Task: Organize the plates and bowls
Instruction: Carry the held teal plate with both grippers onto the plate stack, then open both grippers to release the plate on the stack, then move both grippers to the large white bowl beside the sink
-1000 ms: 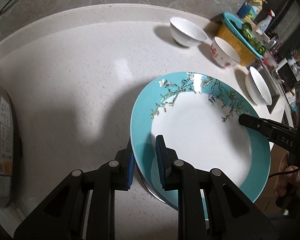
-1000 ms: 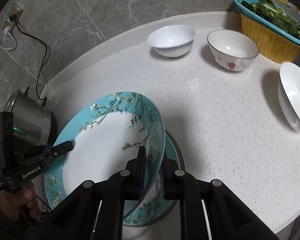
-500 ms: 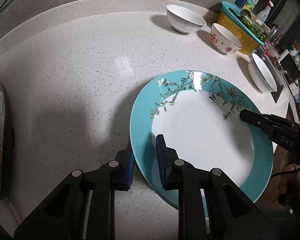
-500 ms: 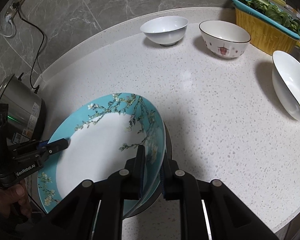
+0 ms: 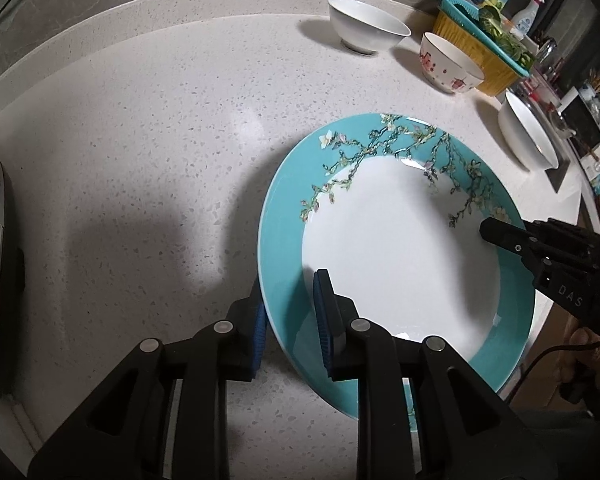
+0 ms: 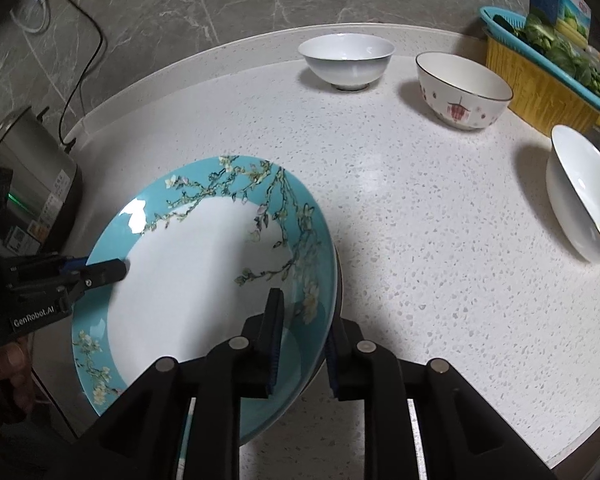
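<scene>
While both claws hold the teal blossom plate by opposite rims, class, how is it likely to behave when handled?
The teal plate looks like glazed ceramic: probably stiff, so it should not flex between the left claw and right claw. Its glossy highlights suggest a slippery rim, so thin edge grips may slide. It is likely fragile if it drops onto the counter.

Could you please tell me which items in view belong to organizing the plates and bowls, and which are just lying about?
Belong to the job:
teal floral plate
plain white bowl
red-patterned bowl
large white bowl

Just lying about:
yellow basket of greens
steel cooker
spray bottle
</scene>
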Tool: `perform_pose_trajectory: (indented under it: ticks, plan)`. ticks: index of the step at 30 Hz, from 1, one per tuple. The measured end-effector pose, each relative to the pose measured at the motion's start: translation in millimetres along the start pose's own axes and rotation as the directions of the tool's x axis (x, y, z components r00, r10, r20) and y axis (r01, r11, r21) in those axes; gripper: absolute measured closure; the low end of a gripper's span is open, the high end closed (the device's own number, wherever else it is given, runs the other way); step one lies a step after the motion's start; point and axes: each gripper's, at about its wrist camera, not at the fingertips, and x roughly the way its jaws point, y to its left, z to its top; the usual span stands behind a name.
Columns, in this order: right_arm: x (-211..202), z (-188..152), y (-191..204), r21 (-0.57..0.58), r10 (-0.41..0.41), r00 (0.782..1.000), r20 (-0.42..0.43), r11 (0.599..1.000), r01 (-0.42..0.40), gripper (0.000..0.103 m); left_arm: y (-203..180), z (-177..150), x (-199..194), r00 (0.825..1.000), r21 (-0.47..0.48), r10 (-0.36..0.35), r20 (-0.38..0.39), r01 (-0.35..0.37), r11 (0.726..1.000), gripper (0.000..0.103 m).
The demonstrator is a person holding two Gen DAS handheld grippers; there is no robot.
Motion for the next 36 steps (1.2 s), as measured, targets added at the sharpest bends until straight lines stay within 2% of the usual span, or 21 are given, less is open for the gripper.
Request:
perform_pose_trajectory:
  ticks: [6,11,12,13,14,15,16,17,18,20,23,27,29,31,33,36]
  plan:
    - [4.7,-0.1,8.3,-0.040,-0.050,0.999,-0.015,0.998,0.050,0.077,-3.0,0.5,1.2,1.000,0.030,0.008,0.009,-0.009,1.000,0.081]
    - [5.1,-2.2,8.2,-0.023,-0.054,0.998,-0.013,0.998,0.053,0.072,1.6,1.9,0.7,1.000,0.026,0.004,0.013,-0.004,1.000,0.079]
    - [5.4,-3.1,8.4,-0.016,-0.049,0.999,-0.013,0.999,0.048,0.070,3.4,2.5,-1.8,1.000,0.019,0.004,0.020,-0.004,1.000,0.067]
    - [5.2,-3.8,8.8,-0.009,-0.041,0.999,-0.014,0.999,0.041,0.063,6.0,4.4,-6.1,0.999,0.010,0.004,0.034,-0.005,1.000,0.056]
    - [4.9,-4.8,8.2,-0.001,-0.035,0.999,-0.017,0.999,0.035,0.051,8.0,6.4,-11.4,0.999,0.003,0.006,0.053,-0.007,1.000,0.031]
    - [3.6,-5.7,7.4,0.008,-0.029,0.999,-0.017,1.000,0.029,0.044,11.3,9.3,-18.8,0.997,-0.008,0.008,0.077,-0.007,1.000,0.020]
    - [1.2,-6.2,5.9,0.018,-0.023,1.000,-0.012,1.000,0.023,0.030,15.9,15.4,-29.4,0.994,-0.025,0.005,0.110,-0.002,1.000,0.017]
    - [-3.0,-6.8,3.2,0.032,-0.013,1.000,-0.004,0.999,0.014,0.023,17.8,19.2,-34.2,0.993,-0.032,0.001,0.122,0.003,0.999,0.012]
    - [-7.7,-7.5,-0.2,0.047,-0.003,1.000,0.001,0.999,0.003,0.020,19.2,25.7,-39.7,0.991,-0.038,-0.006,0.131,0.012,0.999,0.006]
    - [-17.1,-8.5,-12.9,0.094,0.015,1.000,0.008,0.995,-0.015,0.013,17.7,39.9,-46.4,0.992,-0.041,-0.037,0.125,0.043,0.998,0.000]
    - [-32.0,-12.7,-45.7,0.221,0.091,0.996,0.019,0.971,-0.093,0.001,-3.3,63.4,-54.7,0.989,-0.004,-0.087,0.121,0.088,0.996,0.000]
    - [-51.4,-19.2,-108.8,0.417,0.200,0.977,0.071,0.884,-0.211,0.000,-57.0,83.1,-64.5,0.981,0.070,-0.111,0.157,0.101,0.992,0.000]
    - [-58.5,-17.9,-145.4,0.493,0.225,0.969,0.097,0.836,-0.244,0.000,-84.8,88.0,-65.6,0.978,0.100,-0.135,0.156,0.121,0.988,0.000]
    - [-66.4,-14.7,-175.4,0.528,0.230,0.964,0.131,0.807,-0.264,0.000,-118.7,97.3,-60.7,0.975,0.112,-0.172,0.138,0.157,0.981,0.000]
    - [-79.2,-6.5,-216.1,0.539,0.214,0.962,0.169,0.797,-0.272,0.000,-148.5,106.9,-54.0,0.970,0.100,-0.205,0.127,0.194,0.976,0.000]
    - [-91.3,9.4,-265.5,0.514,0.195,0.963,0.184,0.816,-0.264,0.000,-198.9,126.9,-29.2,0.979,0.058,-0.191,0.070,0.187,0.981,0.000]
